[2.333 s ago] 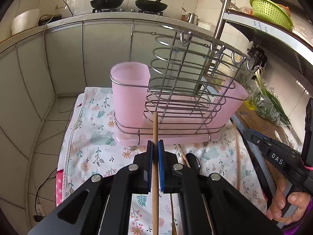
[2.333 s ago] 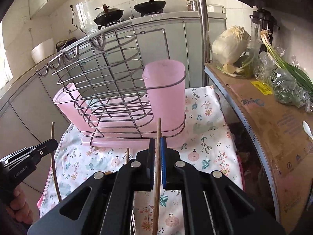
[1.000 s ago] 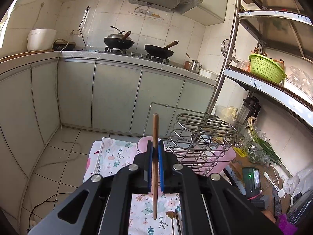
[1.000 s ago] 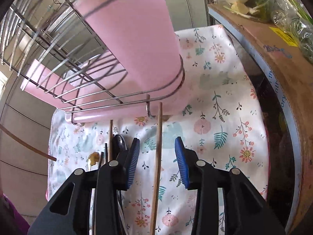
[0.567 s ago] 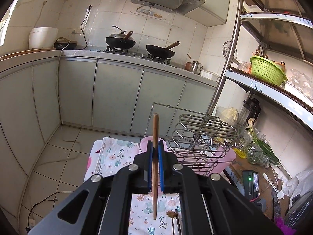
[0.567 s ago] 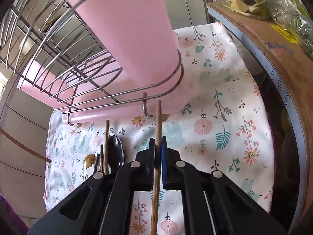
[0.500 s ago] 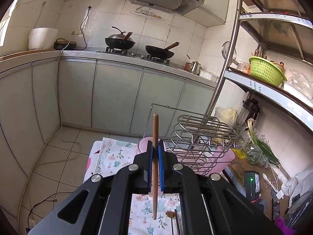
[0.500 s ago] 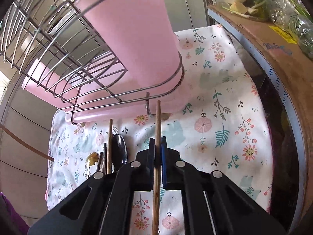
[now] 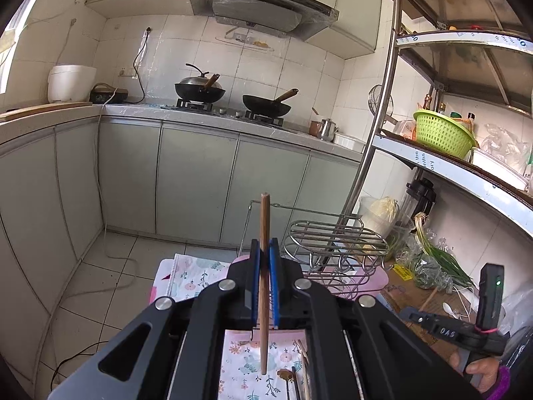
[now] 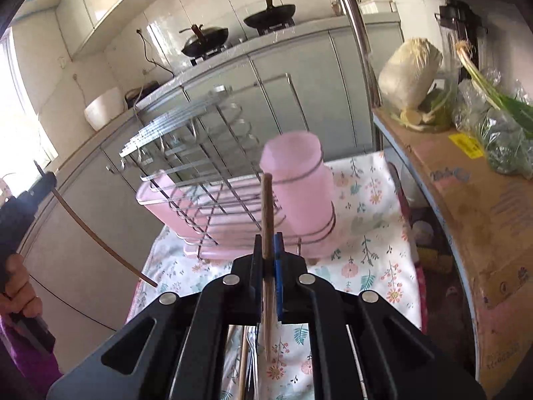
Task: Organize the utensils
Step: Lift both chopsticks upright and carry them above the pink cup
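My left gripper [image 9: 265, 250] is shut on a wooden chopstick [image 9: 265, 220] and holds it upright, high above the floral cloth [image 9: 200, 276]. My right gripper [image 10: 267, 243] is shut on a second wooden chopstick [image 10: 266, 206], lifted off the cloth [image 10: 366, 250] just in front of the pink cup [image 10: 296, 186] in the wire dish rack [image 10: 200, 143]. The rack also shows in the left wrist view [image 9: 333, 236]. More chopsticks and a spoon [image 9: 286, 375] lie on the cloth under the grippers. The left gripper with its chopstick shows at the left of the right wrist view [image 10: 100, 243].
A metal shelf [image 9: 449, 170] with a green basket [image 9: 443, 133] stands to the right. A cardboard-covered lower shelf [image 10: 466, 183] holds cabbage and greens. Grey cabinets [image 9: 200, 180] and a counter with two woks [image 9: 200, 90] are behind. Tiled floor lies to the left.
My right gripper closed on the chopstick lying on the cloth and has lifted it, tilting up to face the pink cup. My left gripper rose earlier and now holds steady.
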The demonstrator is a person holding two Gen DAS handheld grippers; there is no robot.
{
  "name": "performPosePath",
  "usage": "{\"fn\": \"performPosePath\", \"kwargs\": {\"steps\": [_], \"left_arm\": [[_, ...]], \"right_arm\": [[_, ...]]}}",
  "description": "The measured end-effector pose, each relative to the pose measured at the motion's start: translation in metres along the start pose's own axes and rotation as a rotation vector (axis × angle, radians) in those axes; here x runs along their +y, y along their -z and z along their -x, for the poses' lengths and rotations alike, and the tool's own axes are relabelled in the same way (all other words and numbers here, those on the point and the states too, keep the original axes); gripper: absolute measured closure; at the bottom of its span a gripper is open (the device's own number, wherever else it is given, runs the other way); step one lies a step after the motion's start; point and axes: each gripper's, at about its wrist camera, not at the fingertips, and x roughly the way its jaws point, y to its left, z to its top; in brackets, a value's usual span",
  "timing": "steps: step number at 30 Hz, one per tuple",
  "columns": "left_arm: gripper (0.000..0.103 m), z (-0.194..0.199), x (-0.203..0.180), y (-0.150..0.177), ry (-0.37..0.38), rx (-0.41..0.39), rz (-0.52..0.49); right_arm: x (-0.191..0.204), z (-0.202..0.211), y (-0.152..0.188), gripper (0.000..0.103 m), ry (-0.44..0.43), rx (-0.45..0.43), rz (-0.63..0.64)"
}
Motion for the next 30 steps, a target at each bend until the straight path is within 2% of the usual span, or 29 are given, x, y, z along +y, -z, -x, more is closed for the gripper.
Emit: {"fn": "performPosePath", "kwargs": {"steps": [8,12,16,20,22,25,30], "left_arm": [[0.098,0.006,0.0,-0.037,0.023,-0.033,0.016],[0.098,0.013,-0.003,-0.063,0.026,-0.087,0.007],[0.098,0.014,-0.008,-0.089,0.028,-0.134,-0.008],[0.098,0.007,-0.013,-0.109,0.008,-0.18,-0.039],[0.098,-0.005,-0.014,-0.115,-0.005,-0.177,-0.045],[0.098,-0.029,-0.014,-0.116,-0.028,-0.143,-0.051],[0.098,-0.072,-0.008,-0.098,-0.051,-0.05,-0.057]], "right_arm": [[0.021,0.063,-0.078,0.097,-0.049,-0.154,0.063],[0.033,0.083,-0.111,0.097,-0.016,-0.245,0.114],[0.039,0.086,-0.133,0.097,0.041,-0.307,0.154],[0.038,0.072,-0.146,0.097,0.094,-0.312,0.179],[0.034,0.057,-0.148,0.097,0.113,-0.288,0.181],[0.029,0.034,-0.147,0.097,0.129,-0.235,0.179],[0.017,0.002,-0.143,0.097,0.134,-0.151,0.168]]}}
